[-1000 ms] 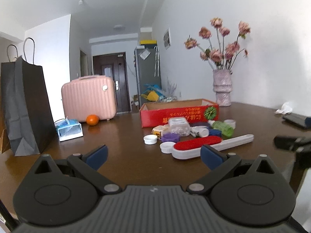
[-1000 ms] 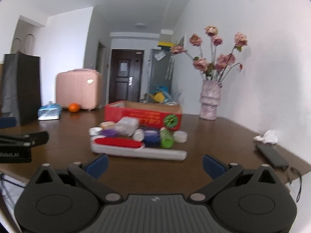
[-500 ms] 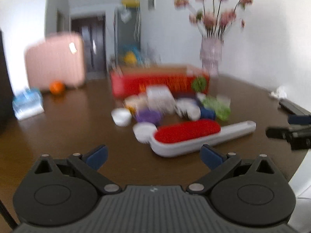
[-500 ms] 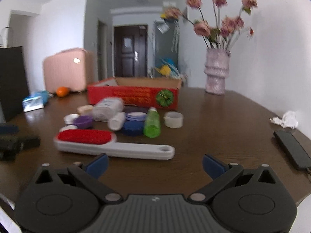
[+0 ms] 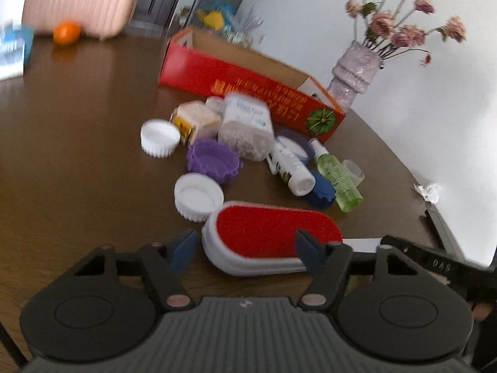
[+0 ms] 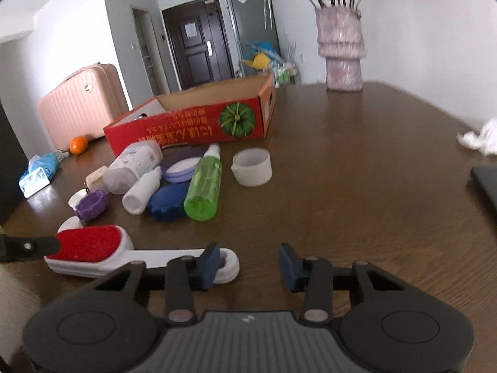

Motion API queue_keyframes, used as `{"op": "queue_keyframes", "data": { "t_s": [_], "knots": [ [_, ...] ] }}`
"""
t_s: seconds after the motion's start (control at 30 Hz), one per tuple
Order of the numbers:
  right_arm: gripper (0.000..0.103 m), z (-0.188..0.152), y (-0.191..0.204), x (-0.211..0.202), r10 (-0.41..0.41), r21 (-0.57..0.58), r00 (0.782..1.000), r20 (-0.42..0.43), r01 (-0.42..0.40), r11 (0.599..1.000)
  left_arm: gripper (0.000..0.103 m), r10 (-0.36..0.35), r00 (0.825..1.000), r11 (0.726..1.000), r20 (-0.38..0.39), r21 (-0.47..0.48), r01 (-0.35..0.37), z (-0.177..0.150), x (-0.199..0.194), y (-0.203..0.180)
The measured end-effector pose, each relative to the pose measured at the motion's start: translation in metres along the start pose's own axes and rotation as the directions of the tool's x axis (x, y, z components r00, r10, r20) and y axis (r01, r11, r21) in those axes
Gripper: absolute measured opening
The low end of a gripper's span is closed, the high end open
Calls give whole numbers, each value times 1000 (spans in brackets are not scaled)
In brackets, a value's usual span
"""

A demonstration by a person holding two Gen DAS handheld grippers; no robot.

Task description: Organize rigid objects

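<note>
A white lint brush with a red pad lies on the brown table, nearest me. My left gripper straddles the brush's red head. Its jaws are closing, and the left pad still stands clear of the brush. My right gripper is at the brush's handle end, which sits by the left finger. Those jaws are closing too, with the right finger apart from the handle. Behind the brush lie a green spray bottle, a white bottle, blue and purple lids, white caps and a clear jar. An open red cardboard box stands behind them.
A flower vase stands at the back right. A pink suitcase, an orange and a tissue pack are at the back left. A crumpled tissue and a dark flat device lie to the right.
Both grippers have moved forward and down to the lint brush, the left one rolling as it went. Both pairs of jaws have narrowed from wide open.
</note>
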State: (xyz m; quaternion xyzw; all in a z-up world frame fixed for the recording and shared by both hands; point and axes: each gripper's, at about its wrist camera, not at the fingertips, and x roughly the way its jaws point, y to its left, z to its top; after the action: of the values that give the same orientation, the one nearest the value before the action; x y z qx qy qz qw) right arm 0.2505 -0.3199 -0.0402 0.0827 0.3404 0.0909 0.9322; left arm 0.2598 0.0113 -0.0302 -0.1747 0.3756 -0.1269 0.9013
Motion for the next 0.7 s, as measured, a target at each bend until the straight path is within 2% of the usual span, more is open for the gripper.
{"op": "queue_keyframes", "data": {
  "t_s": [0.13,0.2,0.27,0.43,0.53,0.7],
  "knots": [
    [32,-2,-2,1,29,17,1000,-8,-29,999,58,-7,1000,999,-1,-42,7,2,1,4],
    [18,-2,-3,1,60,32,998,-11,-59,998,56,-11,1000,999,-3,-50,11,0,-1,3],
    [12,-3,-2,-2,74,35,997,-10,-73,997,55,-16,1000,999,-9,-47,15,-3,-5,0],
    [11,-11,8,-14,-15,-53,1000,18,16,998,54,-50,998,998,-32,-35,49,-24,-22,-8],
    [11,-16,7,-20,-6,-49,1000,15,7,999,56,-45,999,999,-13,-19,44,-30,-29,-10],
    [14,-16,6,-21,-16,-55,1000,24,18,998,58,-9,1000,998,9,-54,9,-22,-26,-3]
  ]
}}
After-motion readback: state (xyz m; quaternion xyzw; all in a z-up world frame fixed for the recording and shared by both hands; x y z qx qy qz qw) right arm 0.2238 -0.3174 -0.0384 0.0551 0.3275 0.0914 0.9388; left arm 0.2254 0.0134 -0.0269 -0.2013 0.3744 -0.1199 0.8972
